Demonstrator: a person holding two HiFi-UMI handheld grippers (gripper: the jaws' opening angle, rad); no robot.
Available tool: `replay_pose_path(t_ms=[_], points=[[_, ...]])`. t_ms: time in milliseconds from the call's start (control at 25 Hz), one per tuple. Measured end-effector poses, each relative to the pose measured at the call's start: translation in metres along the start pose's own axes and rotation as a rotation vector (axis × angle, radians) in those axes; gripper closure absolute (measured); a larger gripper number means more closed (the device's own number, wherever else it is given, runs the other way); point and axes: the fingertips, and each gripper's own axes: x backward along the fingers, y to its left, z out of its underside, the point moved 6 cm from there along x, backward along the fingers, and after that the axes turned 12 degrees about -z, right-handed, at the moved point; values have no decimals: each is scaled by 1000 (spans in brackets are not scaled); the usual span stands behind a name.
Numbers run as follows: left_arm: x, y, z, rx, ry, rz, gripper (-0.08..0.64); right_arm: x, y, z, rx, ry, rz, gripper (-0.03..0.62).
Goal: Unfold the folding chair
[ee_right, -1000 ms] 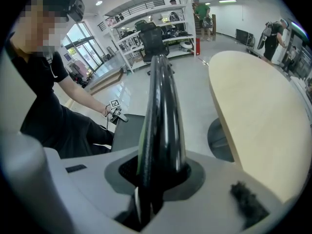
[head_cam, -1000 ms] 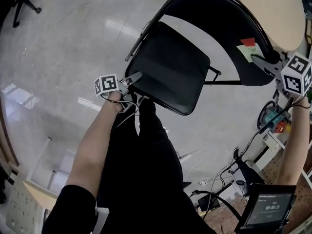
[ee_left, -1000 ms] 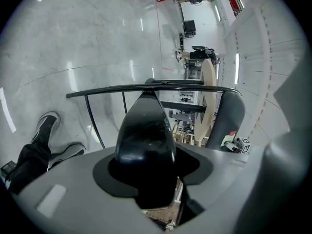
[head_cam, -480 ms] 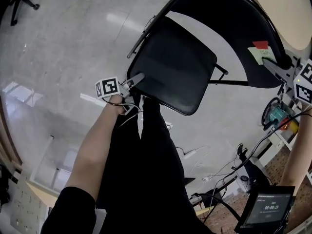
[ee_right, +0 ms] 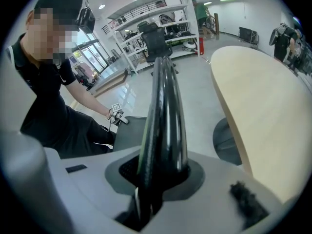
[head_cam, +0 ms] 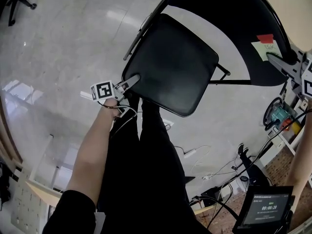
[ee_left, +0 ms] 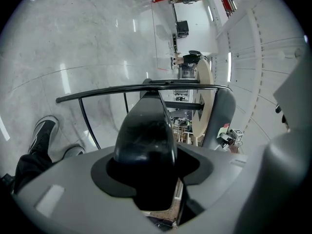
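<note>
Left gripper (head_cam: 132, 79) clenched, chair seat (head_cam: 170, 65) edge between fingers. Right gripper (head_cam: 282, 64) grasping backrest (head_cam: 229, 18) rim between fingers.

Round table (ee_right: 263, 111), floor cables (head_cam: 189, 153), tablet screen (head_cam: 267, 208)

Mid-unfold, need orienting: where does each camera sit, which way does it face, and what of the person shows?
Head view: on the head, steeply down onto seat and backrest; shows forearm, legs, left gripper, right gripper.
Left gripper view: on that gripper, along jaws clamping the seat edge, toward the backrest; shows a shoe.
Right gripper view: on that gripper, along the clamped backrest edge; shows torso, arm.
Shared: head and right gripper views both show the left gripper on the seat.
</note>
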Motion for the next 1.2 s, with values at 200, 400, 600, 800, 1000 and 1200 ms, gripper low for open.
replay_pose_path(t_ms=[200, 400, 600, 800, 1000, 1200], points=[[-1, 7, 0, -12, -6, 10, 342, -5, -11, 3, 1, -5, -13, 511], [-9, 16, -1, 20, -3, 38, 339, -10, -22, 6, 5, -10, -21, 510], [-13, 35, -3, -28, -6, 34, 337, -14, -31, 9, 2, -14, -43, 509], [-4, 28, 8, 0, 22, 0, 324, -8, -38, 14, -27, -14, -102, 510], [-8, 37, 7, -11, 33, 9, 310, -8, -43, 19, -41, -19, -119, 511], [-5, 42, 7, -24, 36, 32, 306, -9, -41, 14, -38, -17, -135, 511]])
